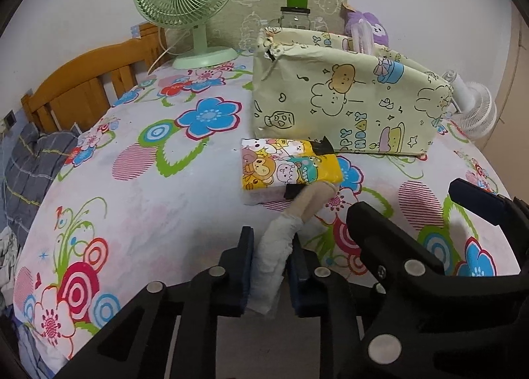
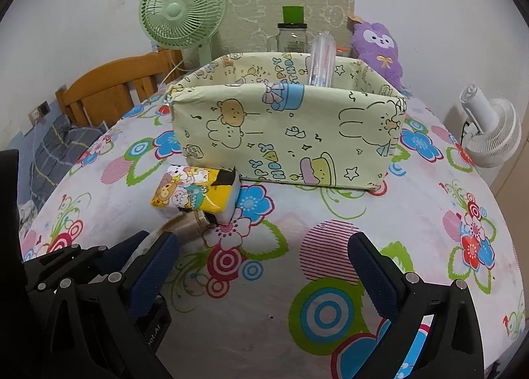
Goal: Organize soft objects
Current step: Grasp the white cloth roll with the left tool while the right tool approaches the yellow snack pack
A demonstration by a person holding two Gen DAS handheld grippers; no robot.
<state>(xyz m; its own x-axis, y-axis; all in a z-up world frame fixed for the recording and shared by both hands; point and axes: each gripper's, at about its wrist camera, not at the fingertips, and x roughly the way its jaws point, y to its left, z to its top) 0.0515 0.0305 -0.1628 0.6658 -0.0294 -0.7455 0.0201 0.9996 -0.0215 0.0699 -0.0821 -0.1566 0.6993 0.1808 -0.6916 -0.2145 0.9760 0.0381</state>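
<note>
1. My left gripper (image 1: 269, 266): jaws clenched on a soft beige-and-white cloth piece (image 1: 281, 243), which runs from between the pads toward 12 o'clock.
2. Far end of the cloth piece: touching the near edge of a yellow cartoon-print tissue pack (image 1: 287, 167) lying on the floral tabletop (image 1: 148, 207).
3. Pale-yellow cartoon-print storage box (image 2: 284, 134): open-topped, just behind the tissue pack, at 1 o'clock from my left jaws.
4. My right gripper (image 2: 264, 266): jaws released, spread wide over bare floral cloth, grasping nothing.
5. Background, 11 o'clock: green desk fan (image 2: 182, 15). At 1 o'clock behind the box: purple plush toy (image 2: 377, 45). At 3 o'clock: white fan (image 2: 489, 127).
</note>
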